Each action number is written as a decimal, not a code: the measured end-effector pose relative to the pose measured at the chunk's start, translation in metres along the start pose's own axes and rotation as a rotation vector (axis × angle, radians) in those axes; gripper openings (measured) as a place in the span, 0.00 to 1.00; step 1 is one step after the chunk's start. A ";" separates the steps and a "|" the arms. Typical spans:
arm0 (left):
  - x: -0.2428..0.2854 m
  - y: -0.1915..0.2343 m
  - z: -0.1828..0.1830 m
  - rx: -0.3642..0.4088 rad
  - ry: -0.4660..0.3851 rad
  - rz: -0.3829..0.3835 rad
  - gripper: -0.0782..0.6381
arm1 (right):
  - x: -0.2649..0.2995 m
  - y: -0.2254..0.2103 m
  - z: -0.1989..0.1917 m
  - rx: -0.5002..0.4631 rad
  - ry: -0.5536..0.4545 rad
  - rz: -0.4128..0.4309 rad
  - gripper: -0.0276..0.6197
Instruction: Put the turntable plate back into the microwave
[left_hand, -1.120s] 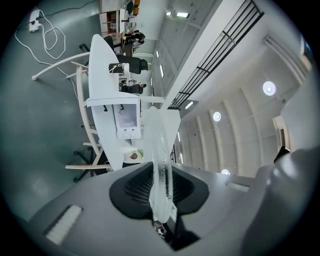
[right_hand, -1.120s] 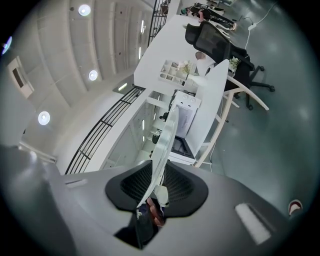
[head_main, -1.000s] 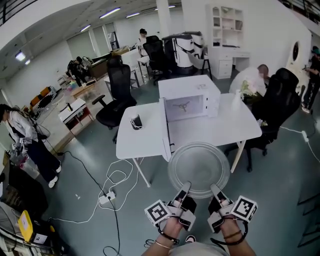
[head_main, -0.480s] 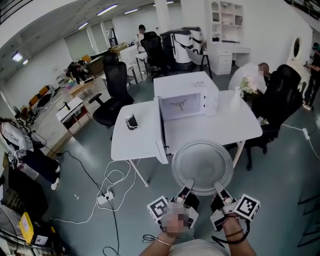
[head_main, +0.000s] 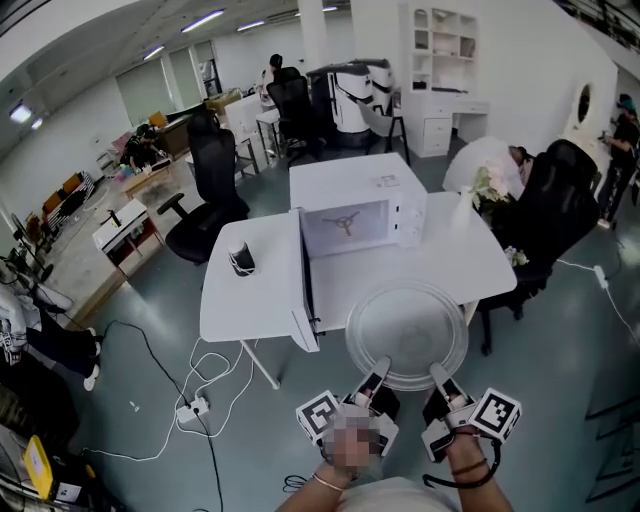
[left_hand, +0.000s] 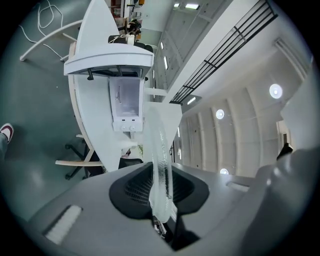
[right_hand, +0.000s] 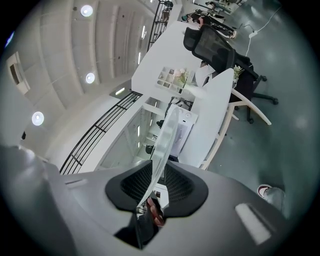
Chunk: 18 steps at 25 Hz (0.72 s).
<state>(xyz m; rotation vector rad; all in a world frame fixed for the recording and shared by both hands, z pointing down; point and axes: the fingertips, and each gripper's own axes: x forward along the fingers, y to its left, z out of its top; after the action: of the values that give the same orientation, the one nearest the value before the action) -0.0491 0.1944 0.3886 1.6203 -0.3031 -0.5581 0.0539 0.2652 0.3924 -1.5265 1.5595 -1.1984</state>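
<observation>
A round clear glass turntable plate hangs level in the air in front of the white table. My left gripper is shut on the plate's near rim, and my right gripper is shut on the same rim a little to the right. In the left gripper view the plate shows edge-on between the black pads; the right gripper view shows the plate the same way. The white microwave stands on the table beyond the plate, its door swung open to the left, the roller ring visible inside.
A dark cup stands on the table's left part. A black office chair is at the table's right end, another behind its left side. Cables and a power strip lie on the floor to the left.
Both grippers have carried the plate forward towards the table; the table and open microwave now sit nearer and lower in the head view. The grips are unchanged.
</observation>
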 end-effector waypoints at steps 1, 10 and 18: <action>0.008 0.002 0.003 -0.003 0.000 0.001 0.18 | 0.006 -0.002 0.006 0.000 -0.001 -0.006 0.17; 0.102 0.021 0.034 -0.016 0.038 0.023 0.18 | 0.072 -0.021 0.074 0.019 -0.022 -0.028 0.17; 0.181 0.042 0.084 -0.015 0.029 0.022 0.18 | 0.153 -0.035 0.128 0.005 0.009 -0.045 0.17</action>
<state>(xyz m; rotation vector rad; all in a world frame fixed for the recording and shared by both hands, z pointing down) 0.0648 0.0258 0.3933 1.6070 -0.2947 -0.5188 0.1657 0.0970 0.3991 -1.5625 1.5339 -1.2350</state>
